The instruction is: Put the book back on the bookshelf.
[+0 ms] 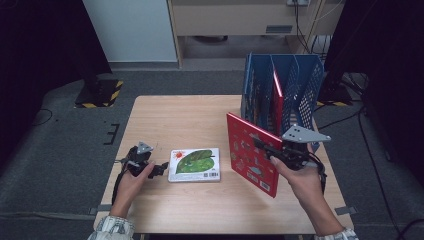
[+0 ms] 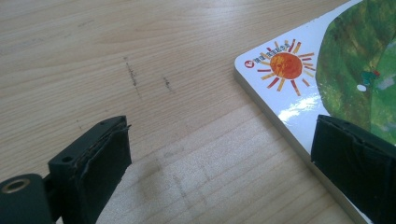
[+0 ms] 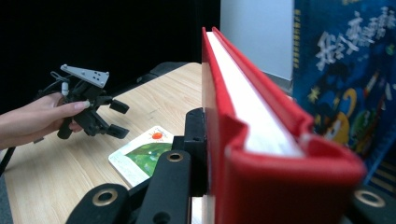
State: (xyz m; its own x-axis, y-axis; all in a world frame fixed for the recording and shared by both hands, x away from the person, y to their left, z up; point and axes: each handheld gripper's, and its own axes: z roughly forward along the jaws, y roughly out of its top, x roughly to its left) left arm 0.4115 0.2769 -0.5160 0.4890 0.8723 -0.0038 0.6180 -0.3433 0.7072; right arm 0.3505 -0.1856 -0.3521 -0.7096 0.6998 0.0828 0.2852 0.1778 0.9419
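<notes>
Beyond right gripper [image 1: 272, 148]: blue file rack [image 1: 280, 90] | clamped red book [image 1: 251, 152] upright, spine toward hand | left gripper [image 1: 162, 167] apart, farther

1. Setting was a lab or recording room.
2. Black curtains [image 1: 30, 45] flanked a lone wooden bench [image 1: 175, 120].
3. Hazard-striped stand bases [image 1: 100, 94], loose cables [image 1: 370, 150] and floor tape [image 1: 111, 134] marked the grey carpet.

glossy red book [image 1: 252, 152], matt wooden table [image 1: 190, 120]
</notes>
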